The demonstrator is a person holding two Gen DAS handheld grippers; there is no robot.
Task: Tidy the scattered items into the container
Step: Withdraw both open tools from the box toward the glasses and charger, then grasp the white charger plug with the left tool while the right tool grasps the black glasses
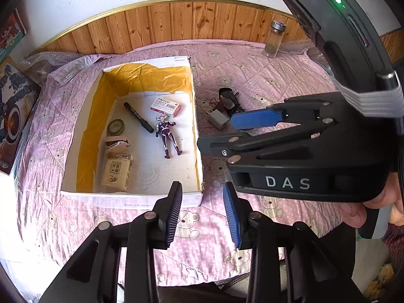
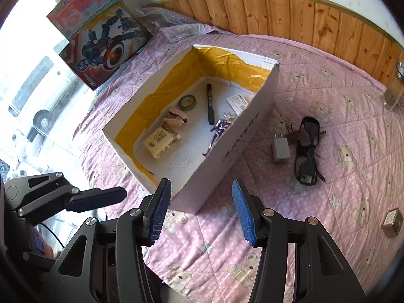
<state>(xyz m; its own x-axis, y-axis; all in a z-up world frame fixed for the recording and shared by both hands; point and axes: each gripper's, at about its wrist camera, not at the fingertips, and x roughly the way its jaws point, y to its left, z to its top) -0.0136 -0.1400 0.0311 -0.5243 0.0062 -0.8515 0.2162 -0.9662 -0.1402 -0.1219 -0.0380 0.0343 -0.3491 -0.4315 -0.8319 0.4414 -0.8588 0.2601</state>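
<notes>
A white cardboard box [image 1: 141, 199] lined in yellow sits on the pink bedspread. It holds a black marker [image 1: 138, 117], a small carton [image 1: 166, 106], a purple toy figure [image 1: 168, 136], a tape roll [image 1: 116, 127], a stapler [image 1: 117, 144] and a tan packet [image 1: 116, 173]. Right of the box [image 2: 227, 151] lie a white charger [image 2: 280, 149], dark glasses [image 2: 306, 151] and a small square block [image 2: 392, 222]. My left gripper [image 1: 202, 194] hangs open and empty over the box's near right corner. My right gripper [image 2: 200, 189] is open and empty too, and in the left wrist view the right gripper [image 1: 219, 132] hovers beside the charger [image 1: 219, 120].
A glass jar [image 1: 274, 39] stands by the wooden headboard at the far right. Colourful toy boxes [image 2: 108, 48] lean at the bed's left edge beside a window. A hand [image 1: 373, 209] holds the right gripper's handle. Bare bedspread lies in front of the box.
</notes>
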